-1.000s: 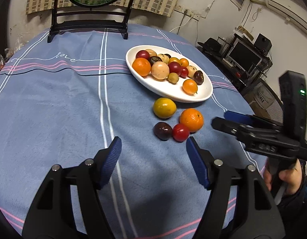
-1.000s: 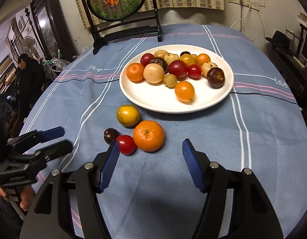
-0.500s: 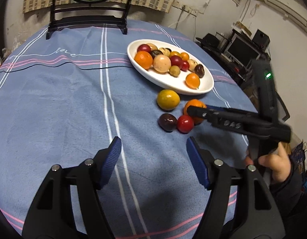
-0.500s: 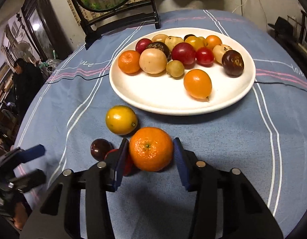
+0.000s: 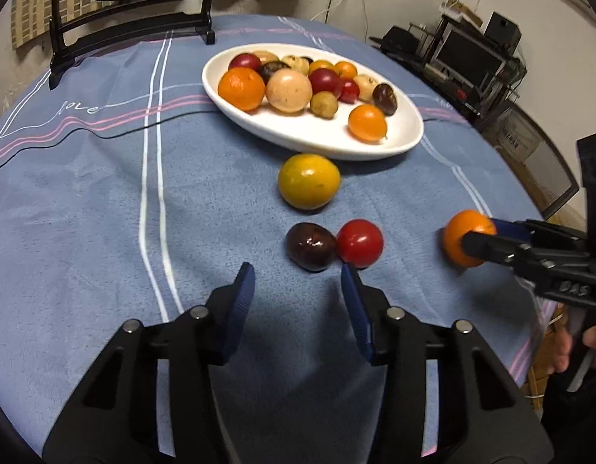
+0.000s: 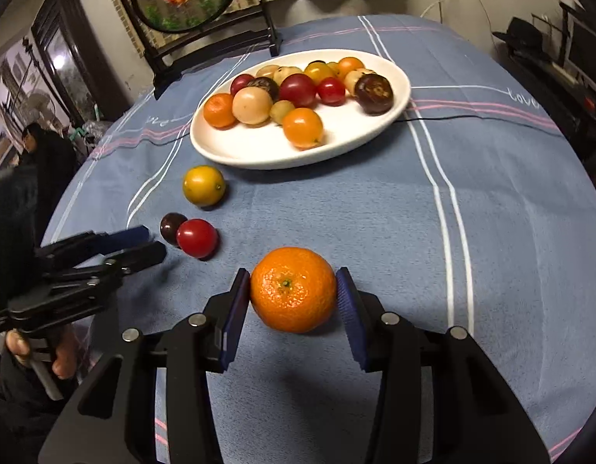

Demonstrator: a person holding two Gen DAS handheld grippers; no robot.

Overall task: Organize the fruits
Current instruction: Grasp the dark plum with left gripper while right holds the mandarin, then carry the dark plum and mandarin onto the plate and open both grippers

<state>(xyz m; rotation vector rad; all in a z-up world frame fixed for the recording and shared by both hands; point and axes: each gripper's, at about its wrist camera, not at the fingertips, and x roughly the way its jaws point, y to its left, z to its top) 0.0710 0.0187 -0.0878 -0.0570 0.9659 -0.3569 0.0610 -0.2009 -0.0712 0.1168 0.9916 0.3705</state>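
Note:
My right gripper (image 6: 293, 290) is shut on an orange tangerine (image 6: 294, 294) and holds it just above the blue cloth; it also shows in the left wrist view (image 5: 468, 237). My left gripper (image 5: 298, 282) is open and empty, just short of a dark purple fruit (image 5: 311, 246) and a red tomato (image 5: 360, 242). A yellow fruit (image 5: 308, 181) lies between them and the white plate (image 5: 321, 143), which holds several fruits. In the right wrist view the plate (image 6: 259, 154), yellow fruit (image 6: 204, 185), tomato (image 6: 197, 237) and left gripper (image 6: 143, 241) show.
A round picture on a black stand (image 6: 189, 7) is at the table's far edge. A black cable (image 5: 104, 135) crosses the cloth behind the plate. A desk with monitors (image 5: 472, 54) is off the right side. A person (image 6: 46, 154) sits beyond the table.
My right gripper closed on the tangerine and drew it back to the right, away from the tomato. My left gripper moved forward toward the dark fruit and tomato and narrowed a little.

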